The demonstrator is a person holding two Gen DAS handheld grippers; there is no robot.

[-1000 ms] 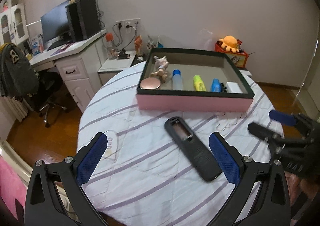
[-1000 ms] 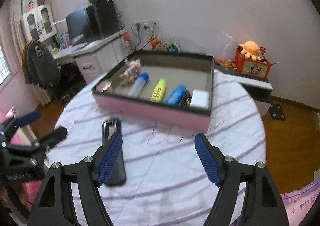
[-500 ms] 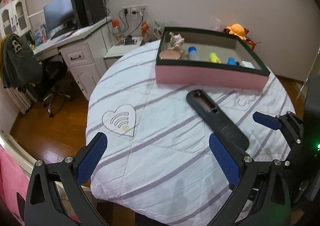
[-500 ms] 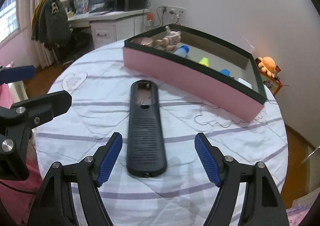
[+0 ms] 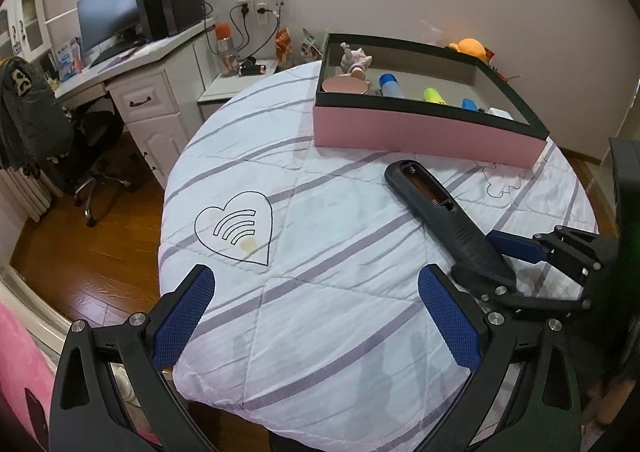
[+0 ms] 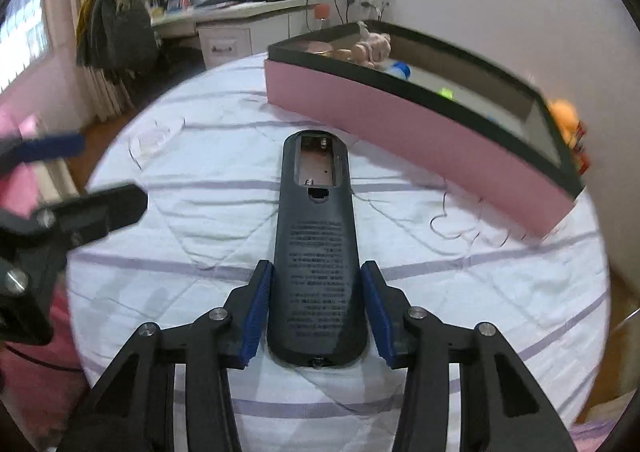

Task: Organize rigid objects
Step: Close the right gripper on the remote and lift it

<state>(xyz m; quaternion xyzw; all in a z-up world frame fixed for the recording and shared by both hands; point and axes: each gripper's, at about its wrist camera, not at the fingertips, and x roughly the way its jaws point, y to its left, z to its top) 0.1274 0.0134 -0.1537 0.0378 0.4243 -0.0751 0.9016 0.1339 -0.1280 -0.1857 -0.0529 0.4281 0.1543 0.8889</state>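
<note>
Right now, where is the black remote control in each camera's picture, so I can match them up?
Left wrist: the black remote control lies right of centre, running diagonally down to the right tongs.
Right wrist: centre, bottom end between the right tongs.
Shared landmark: the pink box beyond the remote.

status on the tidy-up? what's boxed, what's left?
Boxed already: figurine, pink disc, blue bottle, yellow item and others in the pink box. In hand: the right gripper has just been closing on the black remote, which lies on the table. Left gripper is open and empty. Left: box the remote.
</note>
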